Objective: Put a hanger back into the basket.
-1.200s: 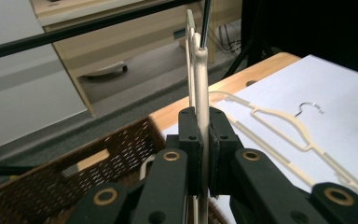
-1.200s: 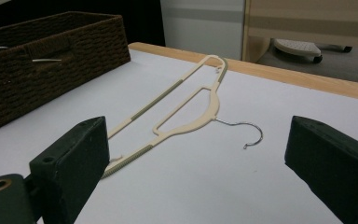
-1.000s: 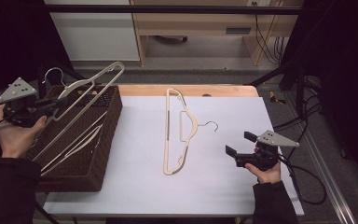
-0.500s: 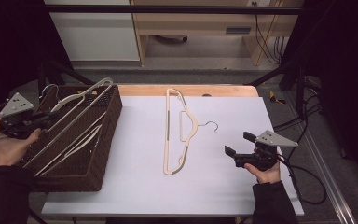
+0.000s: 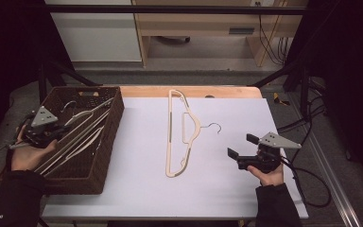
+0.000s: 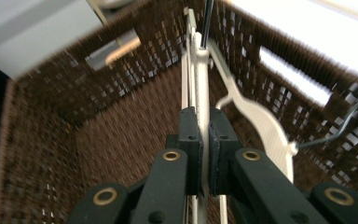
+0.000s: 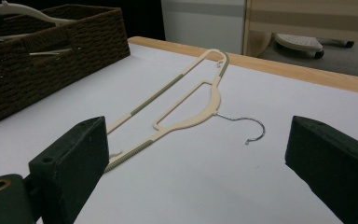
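Observation:
A cream hanger [image 5: 78, 126] lies slanted inside the brown wicker basket [image 5: 108, 137] at the table's left. My left gripper [image 5: 52, 135] is shut on its bar, and in the left gripper view the pads [image 6: 204, 149] pinch the cream hanger [image 6: 200, 74] down in the basket [image 6: 65, 140]. A second cream hanger [image 5: 182, 135] with a wire hook lies flat on the white table top [image 5: 137, 189]. My right gripper [image 5: 240, 147] rests open to that hanger's right, with the hanger [image 7: 186, 100] ahead of its jaws and nothing between them.
More hangers lie in the basket beside the held one. A wooden strip [image 5: 194, 91] runs along the table's far edge. Cables [image 5: 307, 179] trail off the right side. Bare white surface lies between basket and the flat hanger.
My left gripper has sunk with the hanger, which was sticking up over the basket's rim and now lies down inside it. The right gripper has stayed put.

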The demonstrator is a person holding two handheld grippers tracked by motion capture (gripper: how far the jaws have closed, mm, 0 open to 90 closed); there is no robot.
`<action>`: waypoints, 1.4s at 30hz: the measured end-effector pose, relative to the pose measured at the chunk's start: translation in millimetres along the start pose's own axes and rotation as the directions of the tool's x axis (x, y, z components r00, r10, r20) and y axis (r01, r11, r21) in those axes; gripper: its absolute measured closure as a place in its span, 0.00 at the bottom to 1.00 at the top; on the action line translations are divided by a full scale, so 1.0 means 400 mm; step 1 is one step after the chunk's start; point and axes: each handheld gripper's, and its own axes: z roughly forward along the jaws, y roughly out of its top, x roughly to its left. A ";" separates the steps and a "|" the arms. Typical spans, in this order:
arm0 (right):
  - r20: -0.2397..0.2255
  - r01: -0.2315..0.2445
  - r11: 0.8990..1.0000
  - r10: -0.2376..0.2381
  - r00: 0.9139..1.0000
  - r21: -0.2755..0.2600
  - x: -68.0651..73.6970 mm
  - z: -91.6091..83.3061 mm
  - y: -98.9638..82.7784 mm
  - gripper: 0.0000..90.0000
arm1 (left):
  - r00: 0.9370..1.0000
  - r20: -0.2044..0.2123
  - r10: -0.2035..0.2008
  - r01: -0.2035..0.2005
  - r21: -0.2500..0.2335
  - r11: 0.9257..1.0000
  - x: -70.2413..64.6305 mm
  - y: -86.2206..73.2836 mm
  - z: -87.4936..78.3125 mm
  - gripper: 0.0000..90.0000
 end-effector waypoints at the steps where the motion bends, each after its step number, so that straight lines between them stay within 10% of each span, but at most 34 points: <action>1: 0.001 0.001 1.000 -0.001 1.000 -0.001 0.000 0.000 0.000 0.07 | 1.000 0.000 0.003 -0.003 0.012 1.000 -0.001 -0.005 0.006 0.96; 10: -0.006 0.004 1.000 -0.004 1.000 0.006 0.002 0.003 -0.002 0.07 | 0.995 0.066 -0.077 0.067 0.141 0.988 0.024 -0.062 0.028 0.90; 28: -0.012 0.004 1.000 -0.004 1.000 0.003 0.004 0.005 -0.002 0.08 | 0.984 0.142 -0.106 0.080 0.174 0.981 -0.025 -0.039 -0.001 0.77; 35: -0.009 0.004 1.000 -0.004 1.000 -0.005 0.004 0.002 0.000 0.08 | 0.989 0.083 -0.125 0.122 0.043 0.992 -0.033 -0.010 -0.069 0.69; 42: -0.010 0.007 1.000 -0.007 1.000 -0.009 0.005 0.000 0.003 0.08 | 0.976 0.085 -0.200 0.215 -0.224 0.951 -0.105 0.058 -0.121 0.48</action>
